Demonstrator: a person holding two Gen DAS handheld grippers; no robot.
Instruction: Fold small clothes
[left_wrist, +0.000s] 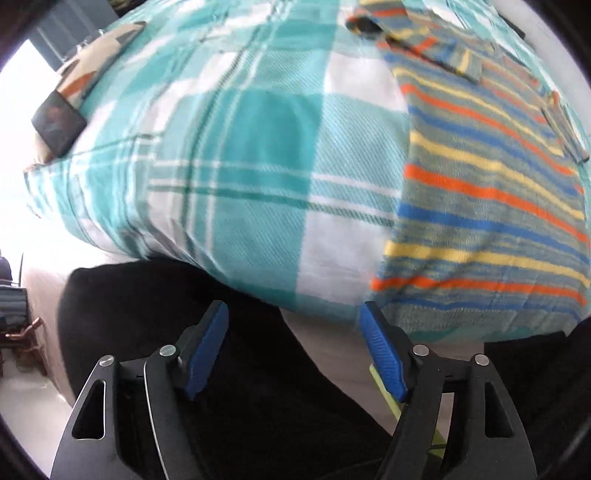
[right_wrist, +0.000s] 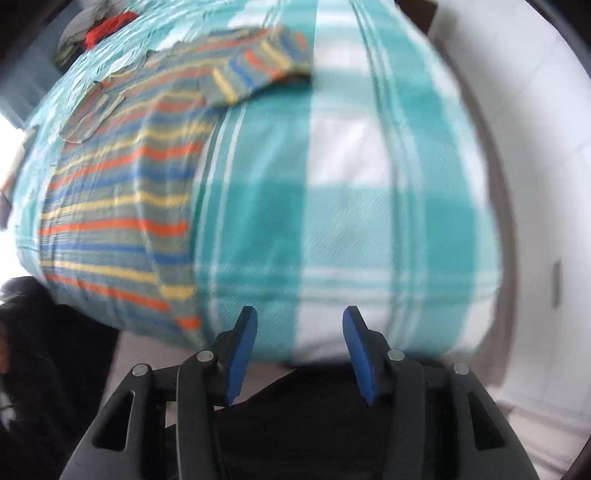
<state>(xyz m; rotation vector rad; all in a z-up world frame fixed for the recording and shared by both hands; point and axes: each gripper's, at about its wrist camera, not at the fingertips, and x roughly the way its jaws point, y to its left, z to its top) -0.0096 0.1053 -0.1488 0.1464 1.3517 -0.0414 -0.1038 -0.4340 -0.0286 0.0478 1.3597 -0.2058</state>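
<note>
Left wrist view: a teal plaid bed (left_wrist: 258, 155) carries a striped shirt (left_wrist: 487, 206) lying flat at its near edge. Left gripper (left_wrist: 293, 314) and right gripper (right_wrist: 300, 319) both hang released, empty, beside the shirt.

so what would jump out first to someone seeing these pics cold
The striped shirt, banded in orange, blue and yellow, lies spread on the teal and white checked blanket covering the bed. Nearer the cameras, the left hand-held gripper and right hand-held gripper hover open and empty at the bed's near edge.
</note>
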